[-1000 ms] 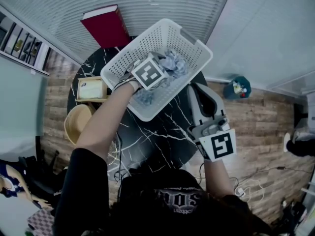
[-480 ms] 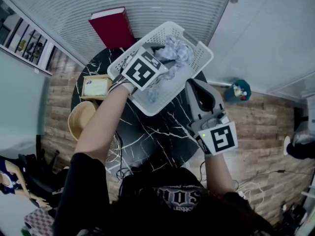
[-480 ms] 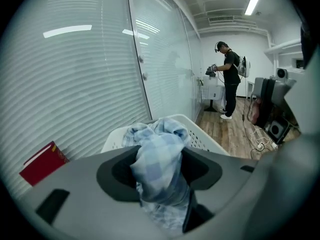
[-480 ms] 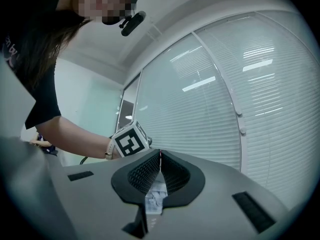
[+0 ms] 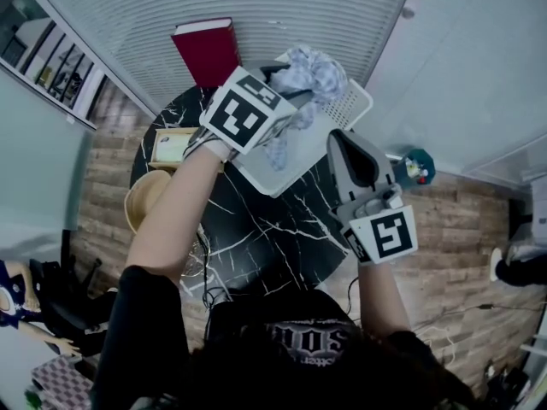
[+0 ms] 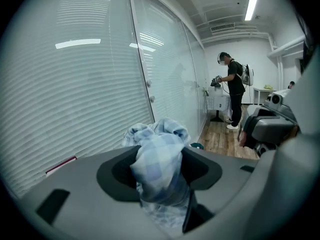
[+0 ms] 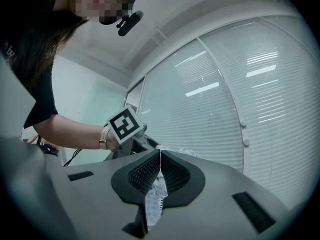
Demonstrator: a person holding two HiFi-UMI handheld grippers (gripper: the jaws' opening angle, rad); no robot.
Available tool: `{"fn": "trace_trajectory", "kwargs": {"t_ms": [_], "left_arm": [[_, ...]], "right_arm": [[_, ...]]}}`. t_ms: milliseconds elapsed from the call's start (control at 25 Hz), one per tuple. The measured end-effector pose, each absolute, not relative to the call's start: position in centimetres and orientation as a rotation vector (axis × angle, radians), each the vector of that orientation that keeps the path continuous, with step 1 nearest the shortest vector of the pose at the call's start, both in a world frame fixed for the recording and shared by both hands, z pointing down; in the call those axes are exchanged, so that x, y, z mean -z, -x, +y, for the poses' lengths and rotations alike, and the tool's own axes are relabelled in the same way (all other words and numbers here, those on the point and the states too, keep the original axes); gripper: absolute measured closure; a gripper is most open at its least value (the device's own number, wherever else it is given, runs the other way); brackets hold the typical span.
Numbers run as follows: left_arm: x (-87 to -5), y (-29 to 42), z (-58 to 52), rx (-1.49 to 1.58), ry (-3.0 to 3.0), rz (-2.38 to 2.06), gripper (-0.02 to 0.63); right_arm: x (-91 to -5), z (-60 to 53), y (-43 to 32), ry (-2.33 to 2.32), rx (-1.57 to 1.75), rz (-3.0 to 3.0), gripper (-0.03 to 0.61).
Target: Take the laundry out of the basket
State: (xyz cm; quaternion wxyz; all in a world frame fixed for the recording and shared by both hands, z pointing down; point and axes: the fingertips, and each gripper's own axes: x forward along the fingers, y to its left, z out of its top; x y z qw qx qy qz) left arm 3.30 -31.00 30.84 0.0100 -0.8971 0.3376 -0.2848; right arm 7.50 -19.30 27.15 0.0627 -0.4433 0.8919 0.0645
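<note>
Head view: left gripper (image 5: 289,84) clamped on laundry (image 5: 312,68), above basket (image 5: 352,108).
Raise straight, clear of the rim; hold basket down with right gripper (image 5: 340,140), pinched on that rim.

Round table (image 5: 256,229): black marble top, white veins. It stands on a floor (image 5: 461,229) of wood planks.

On the top:
- white perforated basket (image 5: 301,162) at the far side, overhanging the far right edge; can't tell whether its base sits flat
- shallow wooden box (image 5: 173,148) at the left edge, a pale card inside it

Wooden bowl (image 5: 145,202) just beside the left rim, below the box; can't tell whether it is on the top. Teal object (image 5: 416,167) on the floor, right of the table
</note>
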Motion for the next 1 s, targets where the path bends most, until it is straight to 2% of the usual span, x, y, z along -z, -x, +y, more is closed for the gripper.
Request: {"fn": "trace_trajectory", "kwargs": {"t_ms": [1000], "left_arm": [[-12.7,-6.0,-23.1,0.597,2.680,1.032,0.382]], "right_arm": [[-18.1,-15.6,-9.1,1.225,-0.426,2.633,0.549]]}}
